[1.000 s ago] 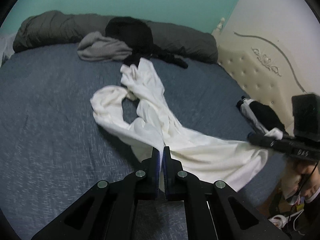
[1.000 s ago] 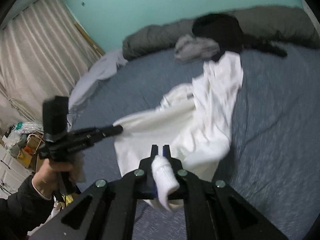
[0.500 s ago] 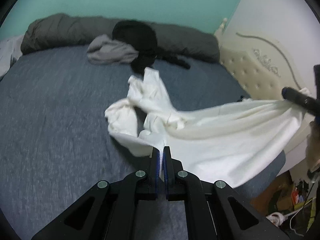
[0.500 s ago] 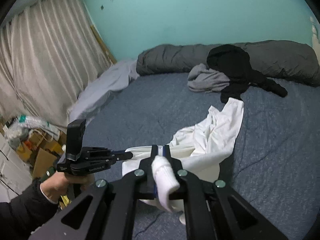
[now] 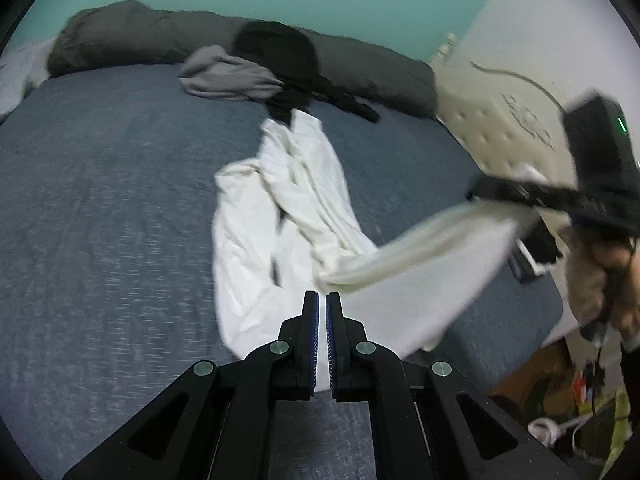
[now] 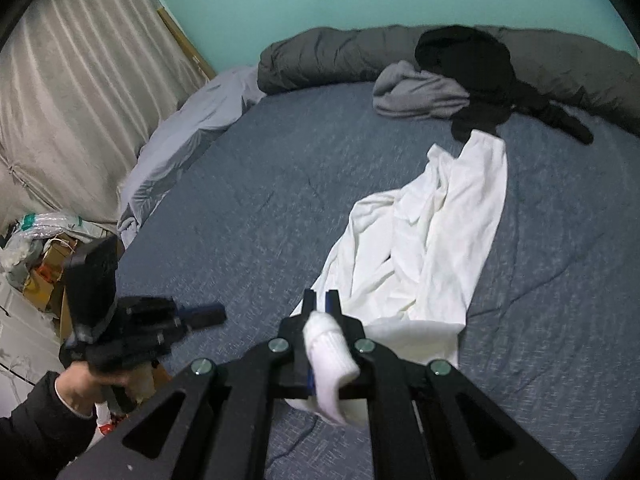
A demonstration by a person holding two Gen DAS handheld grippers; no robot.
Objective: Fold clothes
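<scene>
A white long-sleeved garment (image 5: 280,216) (image 6: 432,248) lies crumpled lengthwise on the blue-grey bed (image 5: 100,208) (image 6: 280,184). My right gripper (image 6: 320,300) is shut on its ribbed white edge (image 6: 328,348), which bulges out between the fingers. In the left wrist view this gripper (image 5: 474,192) is raised at the right, and a blurred flap of the garment (image 5: 432,248) hangs from it. My left gripper (image 5: 322,300) is shut, with no cloth visibly in it. Seen from the right wrist, the left gripper (image 6: 218,314) sits clear of the garment's near edge, held by a hand (image 6: 84,380) in a dark sleeve.
A rolled dark grey duvet (image 6: 400,56), a grey garment (image 6: 416,92) and a black garment (image 6: 472,68) lie at the bed's far end. A cream padded headboard (image 5: 500,120) is on the right. Pale sheet (image 6: 188,128), curtain (image 6: 72,80) and floor clutter (image 6: 40,256) are on the left.
The stretched white cloth has gone slack and left the left gripper, which has drawn away from it. The right gripper has swung across with the garment's edge still in it.
</scene>
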